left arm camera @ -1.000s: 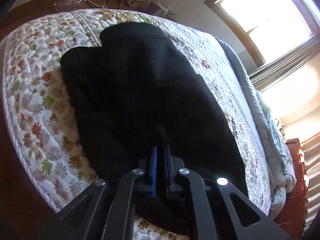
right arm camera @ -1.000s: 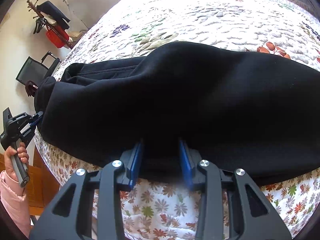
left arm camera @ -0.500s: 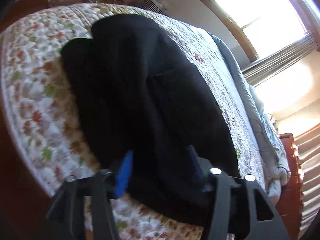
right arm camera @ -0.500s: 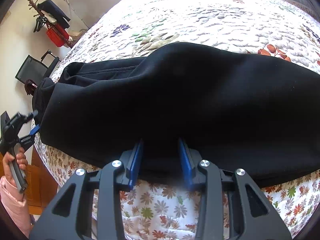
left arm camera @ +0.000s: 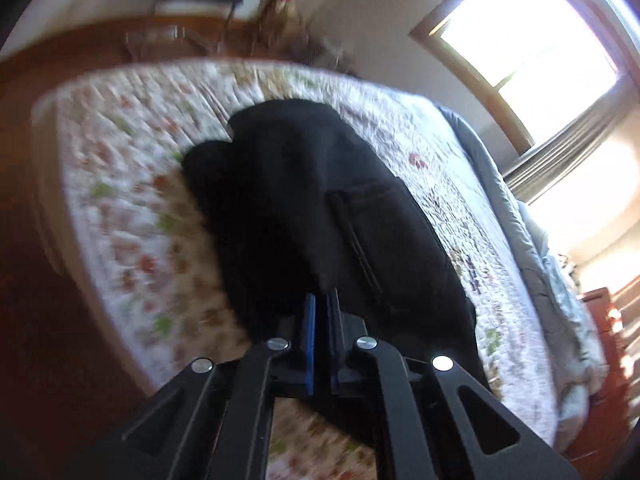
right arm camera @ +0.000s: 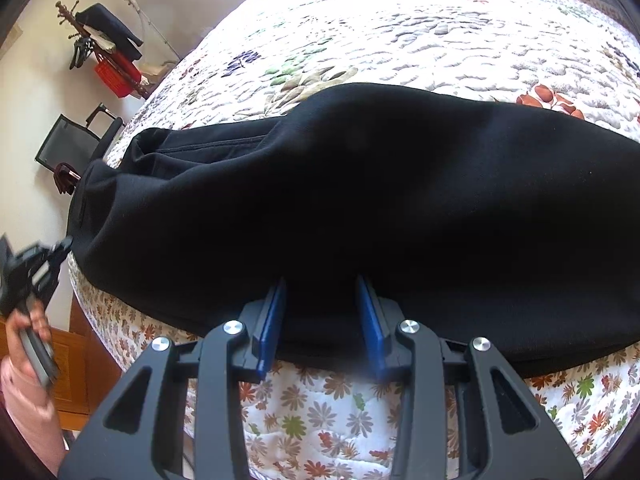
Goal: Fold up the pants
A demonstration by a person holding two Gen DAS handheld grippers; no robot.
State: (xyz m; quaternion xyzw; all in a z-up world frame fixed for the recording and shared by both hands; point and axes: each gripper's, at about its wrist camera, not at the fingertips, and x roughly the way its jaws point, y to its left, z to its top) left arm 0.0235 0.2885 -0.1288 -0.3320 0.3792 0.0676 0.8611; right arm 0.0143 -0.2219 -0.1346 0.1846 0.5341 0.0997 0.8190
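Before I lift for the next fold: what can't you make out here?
- Left gripper grip: shut, but black pants hide any pinched cloth.
- Right gripper: fingertips buried under pants' edge; contact unclear.
- Quilt: left wrist view, motion-blurred.
- Pants' right end: cut off by frame edge.

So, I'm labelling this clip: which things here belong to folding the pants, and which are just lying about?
Job: black pants, left gripper, right gripper, floral quilt underneath.
Lying about: coat rack, red basket, chair, grey duvet.
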